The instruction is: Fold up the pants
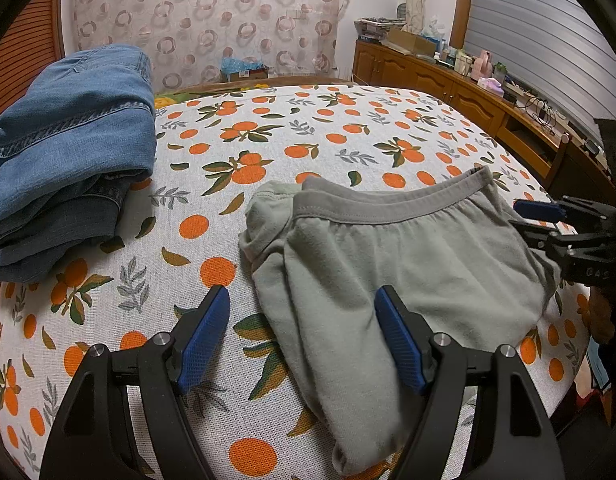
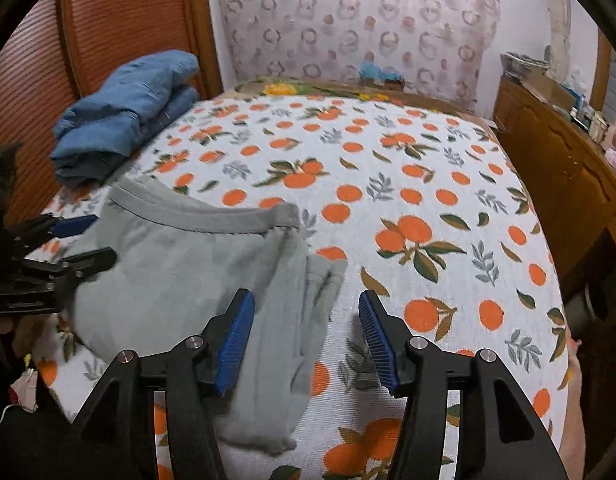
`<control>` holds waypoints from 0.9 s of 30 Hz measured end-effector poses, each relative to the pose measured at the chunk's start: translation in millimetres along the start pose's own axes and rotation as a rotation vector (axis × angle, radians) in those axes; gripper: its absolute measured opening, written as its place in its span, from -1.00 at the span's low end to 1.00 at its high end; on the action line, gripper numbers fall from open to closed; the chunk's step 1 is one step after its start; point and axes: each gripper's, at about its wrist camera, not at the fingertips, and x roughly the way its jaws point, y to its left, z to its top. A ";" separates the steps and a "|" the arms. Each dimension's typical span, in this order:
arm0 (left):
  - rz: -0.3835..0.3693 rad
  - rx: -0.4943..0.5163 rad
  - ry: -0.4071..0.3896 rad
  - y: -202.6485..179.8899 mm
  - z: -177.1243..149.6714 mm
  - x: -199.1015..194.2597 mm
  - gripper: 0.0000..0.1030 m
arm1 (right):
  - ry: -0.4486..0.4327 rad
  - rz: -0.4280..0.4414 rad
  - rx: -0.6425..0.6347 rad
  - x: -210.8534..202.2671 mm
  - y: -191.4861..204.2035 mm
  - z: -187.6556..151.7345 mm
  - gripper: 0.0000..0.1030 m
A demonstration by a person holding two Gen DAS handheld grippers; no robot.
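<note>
A pair of grey-green pants (image 1: 392, 264) lies folded into a compact bundle on a bed covered by a white sheet printed with oranges and leaves (image 1: 308, 136). The pants sit near the front edge of the bed, with the elastic waistband (image 1: 388, 210) on the side of the bundle facing the far wall. The fabric is doubled over on itself, and a narrower folded part reaches toward the bed's front edge.

Seen from the left wrist camera, the left gripper (image 1: 304, 336) hovers over the pants' left edge. Its two blue-padded fingers (image 1: 204, 340) are spread wide apart and hold nothing; one finger is above bare sheet just beside the pants, the other above the fabric. In the same view the right gripper (image 1: 548, 224) is at the pants' right edge, and its fingers also appear parted.

From the right wrist camera, the right gripper (image 2: 306, 336) has its fingers spread and empty, one above the pants' (image 2: 188, 280) right-hand folded edge and one above the sheet (image 2: 408, 160) beside them. The left gripper (image 2: 80, 240) shows on the far side of the pants.

A folded pile of blue denim (image 1: 64, 152) rests on the bed well apart from the pants, toward the back left corner. A wooden sideboard (image 1: 448, 80) cluttered with small items stands beyond the pants' right side.
</note>
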 end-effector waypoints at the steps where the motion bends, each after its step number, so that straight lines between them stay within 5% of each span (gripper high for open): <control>1: 0.000 0.000 0.000 0.0 -0.1 0.0 0.48 | 0.007 -0.003 0.004 2.0 0.5 0.4 0.11; 10: -0.001 -0.001 0.001 0.2 -0.1 -0.2 0.47 | -0.004 -0.041 0.022 4.9 3.2 -3.1 0.37; 17: -0.034 -0.044 0.008 9.2 4.0 -2.5 0.47 | 0.000 -0.038 0.028 4.6 0.7 -3.7 0.39; 27: -0.053 -0.087 -0.023 24.5 24.8 -11.5 0.10 | 0.011 -0.008 0.032 5.0 -3.3 1.9 0.39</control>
